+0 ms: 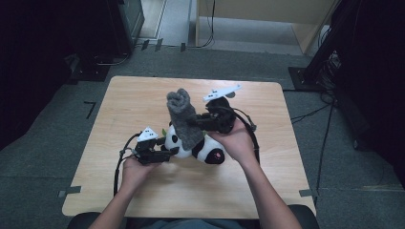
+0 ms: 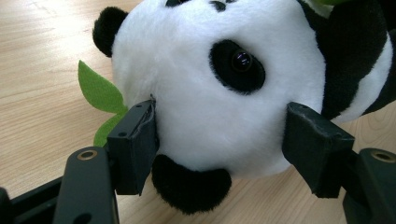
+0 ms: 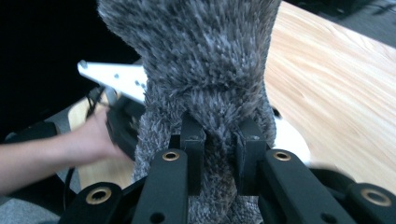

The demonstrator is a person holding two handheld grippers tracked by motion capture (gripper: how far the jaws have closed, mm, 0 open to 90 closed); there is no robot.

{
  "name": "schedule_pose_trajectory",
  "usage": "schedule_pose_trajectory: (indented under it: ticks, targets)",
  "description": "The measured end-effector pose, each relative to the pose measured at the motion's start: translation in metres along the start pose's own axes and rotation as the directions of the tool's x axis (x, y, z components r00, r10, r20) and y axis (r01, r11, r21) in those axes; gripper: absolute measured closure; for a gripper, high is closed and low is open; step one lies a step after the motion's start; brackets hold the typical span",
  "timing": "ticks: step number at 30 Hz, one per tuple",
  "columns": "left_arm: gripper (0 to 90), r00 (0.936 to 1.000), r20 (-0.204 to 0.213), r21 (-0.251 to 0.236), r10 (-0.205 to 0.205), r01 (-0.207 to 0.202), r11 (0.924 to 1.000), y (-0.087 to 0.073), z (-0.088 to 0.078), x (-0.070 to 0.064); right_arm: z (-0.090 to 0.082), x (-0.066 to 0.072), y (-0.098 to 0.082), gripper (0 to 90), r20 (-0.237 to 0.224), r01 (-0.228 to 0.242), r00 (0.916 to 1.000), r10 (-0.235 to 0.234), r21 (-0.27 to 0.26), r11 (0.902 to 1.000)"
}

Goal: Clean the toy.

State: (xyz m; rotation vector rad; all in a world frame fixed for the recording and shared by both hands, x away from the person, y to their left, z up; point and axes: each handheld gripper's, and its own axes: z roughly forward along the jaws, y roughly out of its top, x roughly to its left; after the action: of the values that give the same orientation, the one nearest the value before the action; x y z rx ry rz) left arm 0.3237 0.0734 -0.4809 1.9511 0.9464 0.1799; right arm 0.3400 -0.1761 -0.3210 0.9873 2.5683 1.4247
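My left tongs (image 2: pixel 219 135) clamp the panda's (image 2: pixel 219 93) head on the table (image 1: pixel 143 95); my right tongs (image 3: pixel 219 154) pinch the grey sock (image 3: pixel 205 70), lifted above. Dressing the panda seems unfinished.

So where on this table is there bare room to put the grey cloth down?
The table is bare along its far edge, down its left and right sides, and along the near edge between the forearms. The middle is crowded: the left gripper clamps the panda, and the right gripper holds the grey cloth above it.
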Motion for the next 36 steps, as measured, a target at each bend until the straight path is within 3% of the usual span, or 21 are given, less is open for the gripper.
schedule_pose_trajectory:
  ticks: [5,10,14,19,26,36]
  targets:
    - [30.3,1.0000,0.000,0.002,0.008,-0.008,1.0000,0.000,0.000,0.000,0.032,0.001,0.008,78.5,-0.025,-0.007,0.9997,0.008,0.018,0.9998]
    - [30.3,1.0000,0.001,0.000,0.006,-0.006,1.0000,0.000,0.000,0.000,0.068,-0.006,-0.004,78.5,-0.021,-0.025,0.9994,0.027,0.097,0.9950]
    - [30.3,1.0000,0.000,0.000,0.007,-0.007,1.0000,0.000,0.000,0.000,0.078,-0.010,-0.014,78.6,-0.007,-0.032,0.9994,0.033,0.137,0.9900]
    - [30.3,1.0000,-0.001,0.000,0.009,-0.009,1.0000,0.000,0.000,0.000,0.075,-0.014,-0.028,78.8,0.005,-0.042,0.9991,0.041,0.176,0.9835]
    - [30.2,0.9999,-0.001,0.000,0.012,-0.012,0.9999,0.000,0.000,0.000,0.057,-0.014,-0.043,78.8,0.013,-0.041,0.9991,0.039,0.181,0.9826]
    - [30.6,1.0000,0.005,0.001,0.004,-0.004,1.0000,0.000,0.000,0.000,0.016,-0.018,-0.060,78.7,0.028,-0.062,0.9979,0.059,0.132,0.9893]
